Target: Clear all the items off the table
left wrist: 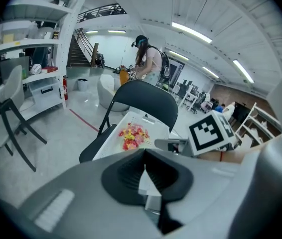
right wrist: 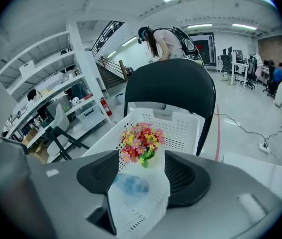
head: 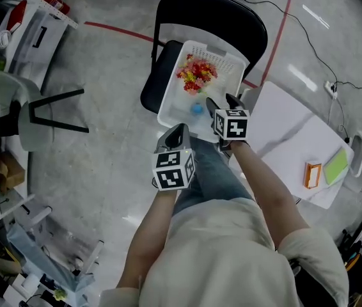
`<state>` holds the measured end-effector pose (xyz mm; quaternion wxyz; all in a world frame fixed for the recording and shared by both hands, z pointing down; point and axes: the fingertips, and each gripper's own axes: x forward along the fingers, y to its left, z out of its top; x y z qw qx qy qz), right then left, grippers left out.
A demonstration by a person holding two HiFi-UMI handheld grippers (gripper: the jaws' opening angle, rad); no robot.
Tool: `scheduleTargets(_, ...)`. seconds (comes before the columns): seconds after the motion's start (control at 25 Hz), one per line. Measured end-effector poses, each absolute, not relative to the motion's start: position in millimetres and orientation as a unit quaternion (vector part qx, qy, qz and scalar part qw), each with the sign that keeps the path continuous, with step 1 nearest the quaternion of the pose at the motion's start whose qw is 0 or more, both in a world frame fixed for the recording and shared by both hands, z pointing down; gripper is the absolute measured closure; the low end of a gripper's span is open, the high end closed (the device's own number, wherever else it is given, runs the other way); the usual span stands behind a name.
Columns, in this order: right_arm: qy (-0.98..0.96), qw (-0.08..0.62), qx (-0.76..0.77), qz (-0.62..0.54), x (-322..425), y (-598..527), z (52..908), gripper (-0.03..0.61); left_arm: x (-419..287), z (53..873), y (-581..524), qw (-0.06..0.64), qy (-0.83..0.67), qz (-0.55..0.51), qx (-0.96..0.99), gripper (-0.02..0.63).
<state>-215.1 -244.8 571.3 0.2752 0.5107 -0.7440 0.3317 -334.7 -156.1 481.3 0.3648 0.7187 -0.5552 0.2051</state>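
- Jaws of the left gripper (left wrist: 145,172) are pressed together, with nothing between them.
- Jaws of the right gripper (right wrist: 141,176) stand spread and pinch nothing. The pads touch no item.
- Head view: the left gripper (head: 178,132) hangs above the person's lap, short of the basket (head: 167,101). The right gripper (head: 224,101) hangs over the basket's near right corner.
- The white perforated basket (right wrist: 183,128) sits on the seat of a black folding chair (head: 213,11).
- In the basket are 2 items: a bunch of red and yellow flowers (head: 197,74) toward the far end and a blue bottle (head: 197,109) lying near the front edge.
- Right gripper view: the bottle (right wrist: 129,185) shows in the gap between the spread jaws but lies below and beyond them, on the basket floor. The flowers (right wrist: 141,141) lie further out, just past the jaw tips.
- Left gripper view: the flowers (left wrist: 132,136) are well ahead of the closed jaws.
- The white tabletop (head: 290,130) is to the person's right. An orange box (head: 313,174) and a flat green item (head: 336,165) lie side by side near its far edge, well apart from both grippers.
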Motion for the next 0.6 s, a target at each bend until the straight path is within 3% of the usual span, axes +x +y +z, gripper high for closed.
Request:
scheduleTargets(0.24,-0.761,0.246,0.503,0.328,-211,-218,535,0.319,-326,466,-141,0.352,-0.556,0.201,0.726,0.604)
scheduleTargets(0.6,-0.777,0.209,0.495,0.327,-199,-162,492,0.444,-315,449,-102,0.336,-0.558,0.198,0.732,0.604)
